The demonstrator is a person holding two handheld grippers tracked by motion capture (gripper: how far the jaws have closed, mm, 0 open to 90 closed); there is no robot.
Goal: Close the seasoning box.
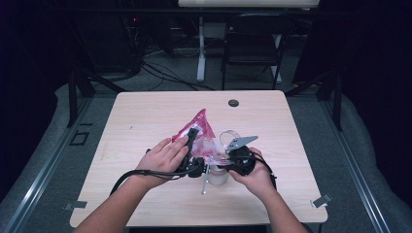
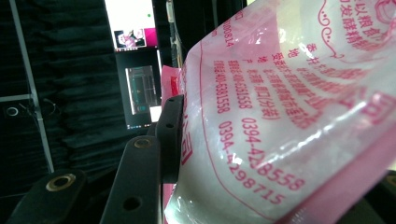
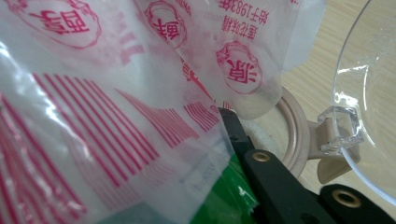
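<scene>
Here the bag [image 1: 200, 132], pink and clear plastic with red print, is held up over the table [image 1: 145, 116], its pointed top leaning away from the person. The left gripper [image 1: 193, 137] has it: in the left gripper view one black jaw presses against the bag's [image 2: 289, 121] side, with white grains showing through the film, so the jaws are clamped on the bag. The left hand [image 1: 163, 156] sits just left of the bag, its cable trailing toward the person.

The right gripper [image 1: 232, 156] is at the bag's lower right corner, the right hand [image 1: 255, 177] behind it. In the right gripper view the bag's [image 3: 116, 93] film drapes over the jaws; one black jaw lies against it, but I cannot tell whether the jaws are closed on it.

Just below the bag stands a jar [image 1: 218, 175], its clear hinged lid [image 1: 232, 136] standing open to the bag's right. The right gripper view shows the jar's beige rim [image 3: 299, 135] and the lid [image 3: 369, 93] beside the bag's lower edge.
</scene>
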